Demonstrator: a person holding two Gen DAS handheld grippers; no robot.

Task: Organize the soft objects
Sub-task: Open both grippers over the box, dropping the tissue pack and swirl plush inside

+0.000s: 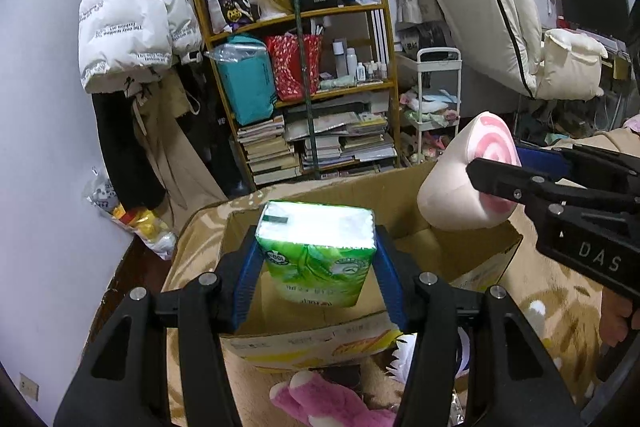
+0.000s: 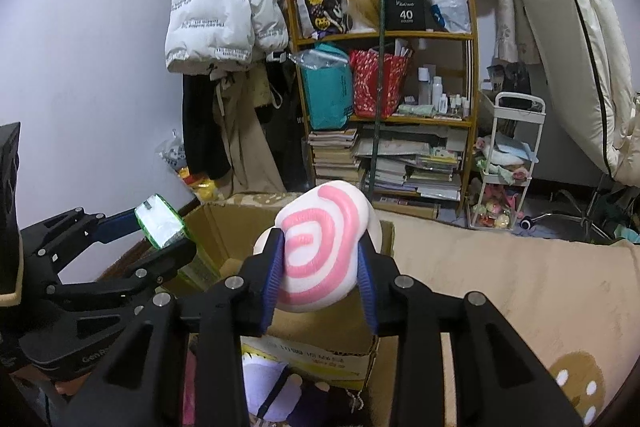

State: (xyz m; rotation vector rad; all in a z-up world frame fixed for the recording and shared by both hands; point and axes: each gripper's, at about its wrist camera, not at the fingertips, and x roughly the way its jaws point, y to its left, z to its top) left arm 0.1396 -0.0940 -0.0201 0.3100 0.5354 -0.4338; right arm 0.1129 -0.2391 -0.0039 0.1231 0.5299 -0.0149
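A green and white tissue pack (image 1: pixel 316 267) hangs over the open cardboard box (image 1: pixel 360 195), and my left gripper (image 1: pixel 318 247) is shut on it, blue pads pressing its two sides. To the right, over the box's right rim, a round cream plush with a pink swirl (image 1: pixel 452 187) is held by my right gripper (image 1: pixel 492 179). In the right wrist view the swirl plush (image 2: pixel 320 219) sits squeezed between the blue pads of my right gripper (image 2: pixel 321 259), above the box (image 2: pixel 224 227). My left gripper (image 2: pixel 162 229) with the tissue pack (image 2: pixel 158 217) shows at the left.
The box stands on a beige patterned blanket (image 2: pixel 500 267). A pink plush (image 1: pixel 316 403) and a white and purple plush (image 2: pixel 264 383) lie in front of the box. Behind it stand a crowded bookshelf (image 1: pixel 304 87) and a white cart (image 1: pixel 436 99). A wall closes the left side.
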